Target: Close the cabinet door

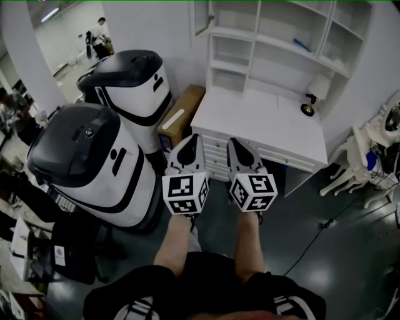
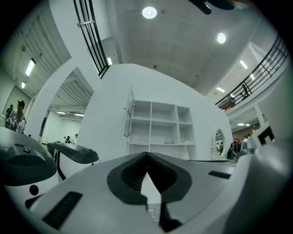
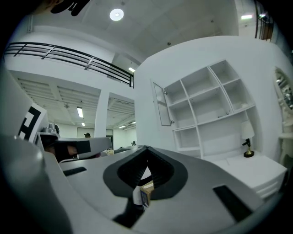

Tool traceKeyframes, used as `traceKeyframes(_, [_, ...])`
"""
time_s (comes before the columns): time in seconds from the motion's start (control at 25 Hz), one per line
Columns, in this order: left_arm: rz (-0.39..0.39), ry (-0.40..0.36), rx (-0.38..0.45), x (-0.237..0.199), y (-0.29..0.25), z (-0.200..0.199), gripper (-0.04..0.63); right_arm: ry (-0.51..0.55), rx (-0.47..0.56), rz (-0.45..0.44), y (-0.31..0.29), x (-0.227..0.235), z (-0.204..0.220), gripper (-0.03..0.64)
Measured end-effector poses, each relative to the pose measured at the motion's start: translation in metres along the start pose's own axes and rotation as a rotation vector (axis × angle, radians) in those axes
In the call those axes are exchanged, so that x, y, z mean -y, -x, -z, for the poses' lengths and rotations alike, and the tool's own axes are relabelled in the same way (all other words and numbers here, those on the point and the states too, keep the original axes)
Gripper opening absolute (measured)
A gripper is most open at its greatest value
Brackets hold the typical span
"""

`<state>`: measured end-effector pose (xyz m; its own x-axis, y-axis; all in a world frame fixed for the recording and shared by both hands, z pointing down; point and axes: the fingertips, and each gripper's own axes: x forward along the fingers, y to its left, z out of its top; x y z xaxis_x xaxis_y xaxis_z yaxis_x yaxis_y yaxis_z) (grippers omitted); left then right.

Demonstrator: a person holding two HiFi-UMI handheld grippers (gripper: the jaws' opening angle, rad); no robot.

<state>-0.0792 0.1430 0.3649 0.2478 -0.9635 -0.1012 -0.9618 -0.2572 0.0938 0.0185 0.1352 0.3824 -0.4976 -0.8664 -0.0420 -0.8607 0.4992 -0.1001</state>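
A white desk (image 1: 262, 122) carries a white shelf unit (image 1: 275, 44) against the wall. At the unit's upper left corner a narrow cabinet door (image 1: 201, 15) stands swung open. The same door (image 2: 128, 114) shows left of the shelves in the left gripper view, and the door (image 3: 161, 104) shows again in the right gripper view. My left gripper (image 1: 192, 139) and right gripper (image 1: 236, 142) are held side by side in front of the desk, well short of the door. Both point about level toward the shelf unit. Each has its jaws shut together on nothing, as the left gripper (image 2: 147, 154) and right gripper (image 3: 146, 148) views show.
Two large white-and-black machines (image 1: 94, 162) (image 1: 131, 84) stand at the left, with a cardboard box (image 1: 181, 115) between them and the desk. A small lamp (image 1: 315, 94) sits on the desk's right. A white chair (image 1: 356, 162) and cables lie at the right.
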Motion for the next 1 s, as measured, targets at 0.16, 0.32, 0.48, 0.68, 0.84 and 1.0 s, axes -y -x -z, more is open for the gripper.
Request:
traceKeyframes(0.16, [0.020,0.010,-0.011,-0.014,-0.040,0.006,0.011,0.010,-0.031,0.015,-0.035,0.016,0.011,0.018])
traceKeyframes(0.32, [0.033,0.015,-0.029,-0.032,-0.079,0.017,0.011,-0.001,-0.052,0.041,-0.078,0.038,0.021,0.020])
traceKeyframes(0.48, [-0.004,0.030,-0.043,-0.079,-0.121,0.021,0.011,-0.008,-0.069,0.029,-0.139,0.040,0.027,0.018])
traceKeyframes(0.68, [-0.073,0.039,-0.059,-0.150,-0.163,0.025,0.011,0.011,-0.070,-0.027,-0.224,0.019,0.028,0.018])
traceKeyframes(0.84, [-0.064,0.032,-0.045,-0.188,-0.201,0.019,0.011,0.026,-0.053,-0.047,-0.286,0.007,0.023,0.018])
traceKeyframes(1.0, [-0.082,0.038,-0.006,-0.230,-0.222,0.009,0.011,0.057,0.003,-0.061,-0.333,-0.011,0.009,0.018])
